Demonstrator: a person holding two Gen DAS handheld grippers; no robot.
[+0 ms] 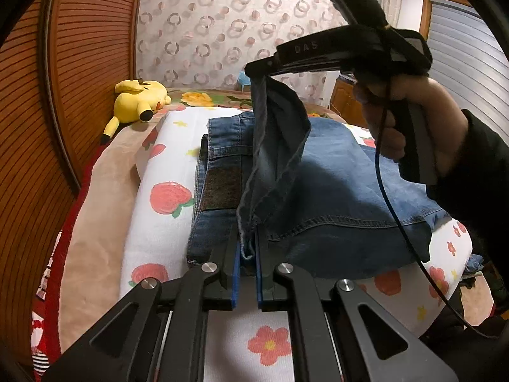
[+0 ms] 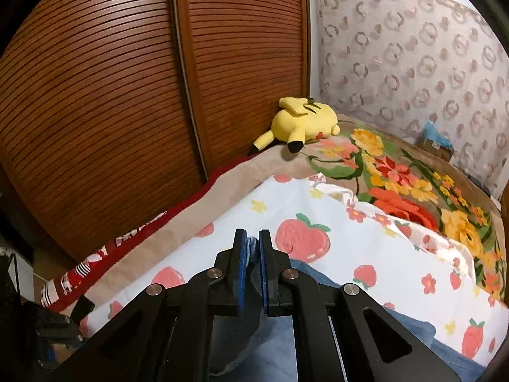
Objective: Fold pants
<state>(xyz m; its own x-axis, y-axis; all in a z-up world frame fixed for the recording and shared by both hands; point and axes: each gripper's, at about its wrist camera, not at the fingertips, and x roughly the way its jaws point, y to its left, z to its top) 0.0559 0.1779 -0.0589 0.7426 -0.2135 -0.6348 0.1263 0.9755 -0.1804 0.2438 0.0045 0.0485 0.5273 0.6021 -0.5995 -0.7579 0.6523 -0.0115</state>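
Blue denim pants (image 1: 334, 172) lie folded on the strawberry-print sheet (image 1: 159, 232). One hem edge is lifted off the pile and stretches between both grippers. My left gripper (image 1: 247, 254) is low at the near edge, shut on the frayed hem corner. My right gripper (image 1: 254, 69) is held up above the pants by a person's hand (image 1: 407, 121), and the fabric hangs from its tip. In the right wrist view, a bunch of denim (image 2: 253, 248) sits pinched between the blue pads of the right gripper (image 2: 252, 250), with more of the pants (image 2: 280, 343) below.
A yellow plush toy (image 1: 140, 100) lies at the far left of the bed beside a louvred wooden door (image 1: 79, 79). A floral blanket (image 2: 413, 184) covers the far side. A black cable (image 1: 391, 191) dangles from the right gripper over the pants.
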